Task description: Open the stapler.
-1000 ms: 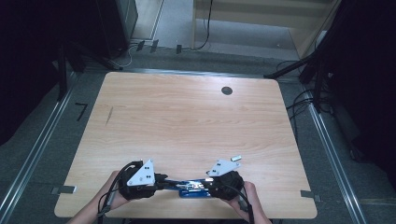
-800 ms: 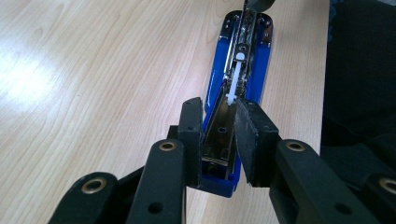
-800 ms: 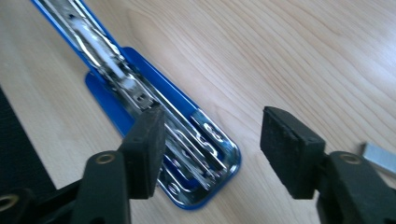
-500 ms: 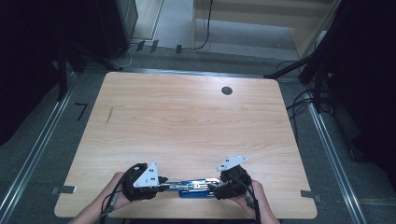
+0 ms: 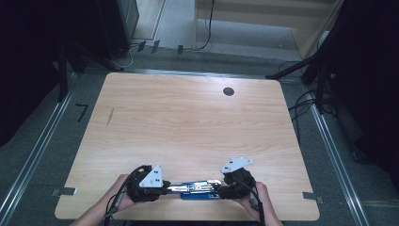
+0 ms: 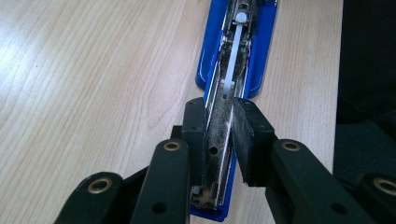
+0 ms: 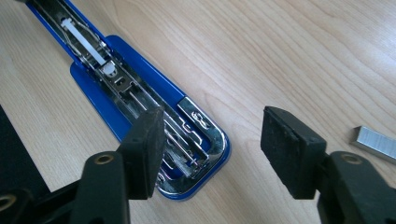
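High view shows a blue stapler opened flat at the table's near edge; left gripper clamps its metal magazine, right gripper gapes wide over its right end, staple strip beside.

The stapler lies opened flat on the tabletop at its near edge. The left gripper sits at the stapler's left end, the right gripper at its right end, and a staple strip lies just beside that end.
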Demonstrator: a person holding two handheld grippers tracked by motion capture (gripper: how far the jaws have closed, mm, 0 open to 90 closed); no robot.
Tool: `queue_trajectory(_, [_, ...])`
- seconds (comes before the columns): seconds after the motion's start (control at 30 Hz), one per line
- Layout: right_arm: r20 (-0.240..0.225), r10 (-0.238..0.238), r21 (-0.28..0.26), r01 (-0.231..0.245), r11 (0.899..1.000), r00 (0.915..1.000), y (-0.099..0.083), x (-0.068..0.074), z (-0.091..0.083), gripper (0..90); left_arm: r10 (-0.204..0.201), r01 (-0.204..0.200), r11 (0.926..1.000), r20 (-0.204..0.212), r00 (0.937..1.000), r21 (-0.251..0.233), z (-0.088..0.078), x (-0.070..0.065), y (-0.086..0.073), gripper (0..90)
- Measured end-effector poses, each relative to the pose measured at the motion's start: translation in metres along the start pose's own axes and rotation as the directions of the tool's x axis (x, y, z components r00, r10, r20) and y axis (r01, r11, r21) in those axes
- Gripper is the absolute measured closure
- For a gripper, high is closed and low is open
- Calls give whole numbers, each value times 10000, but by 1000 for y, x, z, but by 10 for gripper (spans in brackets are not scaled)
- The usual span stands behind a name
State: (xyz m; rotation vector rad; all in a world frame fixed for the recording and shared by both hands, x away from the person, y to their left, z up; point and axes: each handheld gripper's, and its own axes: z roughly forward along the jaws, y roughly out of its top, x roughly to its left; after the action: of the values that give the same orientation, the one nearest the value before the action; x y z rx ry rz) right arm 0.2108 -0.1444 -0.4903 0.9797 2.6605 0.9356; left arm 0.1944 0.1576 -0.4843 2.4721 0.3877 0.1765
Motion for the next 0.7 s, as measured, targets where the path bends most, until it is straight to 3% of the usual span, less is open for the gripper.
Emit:
queue_trajectory(0.4, [237,1101,-596,-1086,9923,9936,1,-18,-16,164,33,-31,9999,148,9999,-125,2,1,1,761])
queue_trajectory(0.57, [560,1539,-1104,-1471,9829,9865,-3,-27,-23,141,22,-19,9999,160,9999,-152,2,2,1,761])
queue_trajectory(0.7, [617,1586,-1467,-1482,9780,9854,-6,-33,-26,143,5,-3,9999,145,9999,-169,2,1,0,761])
